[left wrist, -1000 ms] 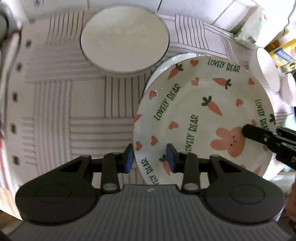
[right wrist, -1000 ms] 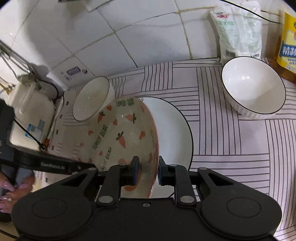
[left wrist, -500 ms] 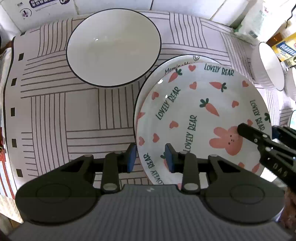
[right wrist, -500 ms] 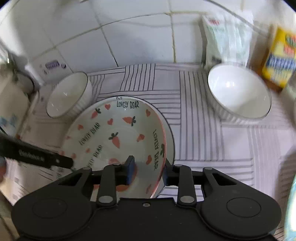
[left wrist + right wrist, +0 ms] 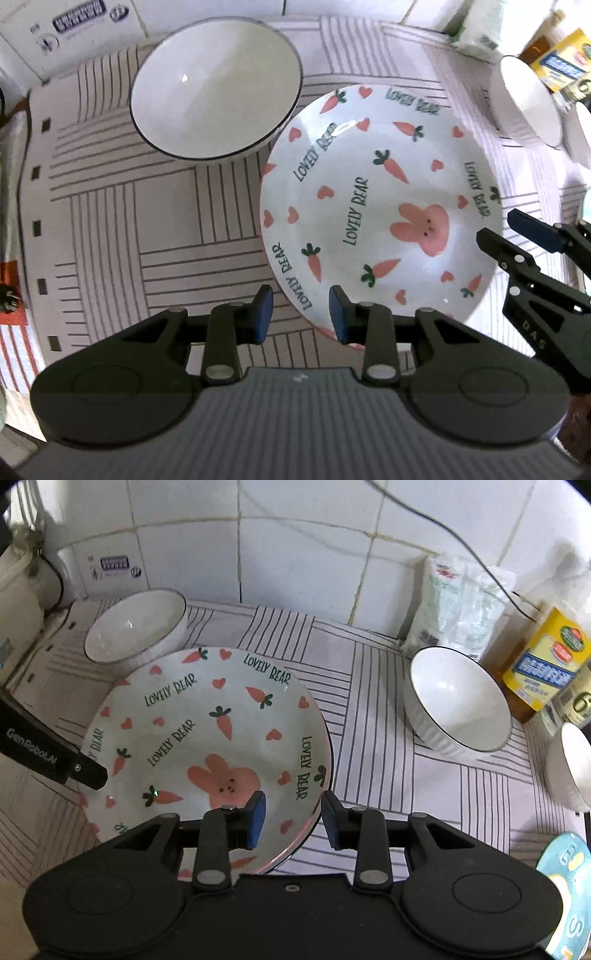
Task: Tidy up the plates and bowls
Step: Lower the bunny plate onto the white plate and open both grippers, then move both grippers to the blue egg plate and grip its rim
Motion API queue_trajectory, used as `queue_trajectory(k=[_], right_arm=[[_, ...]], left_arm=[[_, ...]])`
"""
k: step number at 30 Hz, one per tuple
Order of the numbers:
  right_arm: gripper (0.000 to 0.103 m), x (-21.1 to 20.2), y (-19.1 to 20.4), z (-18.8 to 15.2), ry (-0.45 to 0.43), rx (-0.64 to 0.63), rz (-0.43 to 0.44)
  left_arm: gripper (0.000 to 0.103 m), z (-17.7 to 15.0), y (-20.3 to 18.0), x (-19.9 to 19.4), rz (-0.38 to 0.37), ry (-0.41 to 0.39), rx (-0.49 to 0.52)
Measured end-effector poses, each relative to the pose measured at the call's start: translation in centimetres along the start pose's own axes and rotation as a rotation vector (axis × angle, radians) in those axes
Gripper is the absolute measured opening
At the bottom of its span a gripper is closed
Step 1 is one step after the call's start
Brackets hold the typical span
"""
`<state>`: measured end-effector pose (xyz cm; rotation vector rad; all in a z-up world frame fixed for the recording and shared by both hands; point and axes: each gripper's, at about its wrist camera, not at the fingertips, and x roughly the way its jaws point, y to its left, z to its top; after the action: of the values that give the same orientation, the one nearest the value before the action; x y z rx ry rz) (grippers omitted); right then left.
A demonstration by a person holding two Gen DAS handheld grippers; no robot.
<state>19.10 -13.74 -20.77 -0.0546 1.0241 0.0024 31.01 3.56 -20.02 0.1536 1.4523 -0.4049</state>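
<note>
The carrot-and-bunny plate [image 5: 380, 206] [image 5: 207, 738] lies flat on a black-rimmed plate [image 5: 331, 760], of which only a sliver of edge shows. My left gripper [image 5: 301, 317] hangs open over the plate's near-left rim, pads apart from it. My right gripper [image 5: 293, 821] [image 5: 508, 232] is open too, its pads straddling the plate's right rim without pressing. A white bowl [image 5: 216, 88] [image 5: 136, 627] sits just behind the plate. A second white bowl [image 5: 458, 701] [image 5: 528, 99] stands to the right. A left finger [image 5: 85, 771] reaches over the plate's left edge.
A striped mat [image 5: 388, 757] covers the counter up to the tiled wall. A white bag [image 5: 454, 609], a yellow bottle [image 5: 543, 661] and a third bowl [image 5: 569, 768] crowd the right side. A teal package [image 5: 565, 886] sits at the near right.
The plate, held tilted up in my right gripper a second ago, now lies flat on the black-rimmed plate. The right jaws have spread off its rim. The left gripper barely moved.
</note>
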Motion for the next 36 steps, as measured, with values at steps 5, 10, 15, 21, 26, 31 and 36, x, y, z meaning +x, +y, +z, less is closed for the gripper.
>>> queue_trajectory(k=[5,10,15,21,26,31,36], right_arm=[[0.038,-4.4,-1.3,-0.9,-0.102,0.126,0.099],[0.038,-9.6,-1.5,-1.8,-0.232,0.194,0.153],[0.045,-13.2,-0.7,-2.6,-0.264,0.182,0.121],[0.049,-16.2,-0.5,-3.8,-0.281,0.183,0.097],[0.056,-18.2,-0.6,-5.2,-0.286,0.183,0.073],[0.065,-19.7,-1.1,-6.7,-0.282,0.171,0.048],[0.071,-20.8,-3.2,-8.1,-0.253,0.223,0.100]], left_arm=[[0.035,-1.2,-1.0,-3.0,-0.003,-0.028,0.070],[0.040,-2.6,-2.0,-6.3,0.006,-0.046,0.145],[0.045,-4.9,-3.1,-9.8,-0.002,-0.101,0.248],[0.051,-7.0,-4.4,-12.6,-0.036,-0.117,0.302],[0.056,-8.2,-5.7,-13.6,-0.035,-0.121,0.344],[0.061,-9.2,-7.4,-14.2,-0.022,-0.117,0.387],[0.061,-9.9,-9.9,-14.5,-0.024,-0.110,0.441]])
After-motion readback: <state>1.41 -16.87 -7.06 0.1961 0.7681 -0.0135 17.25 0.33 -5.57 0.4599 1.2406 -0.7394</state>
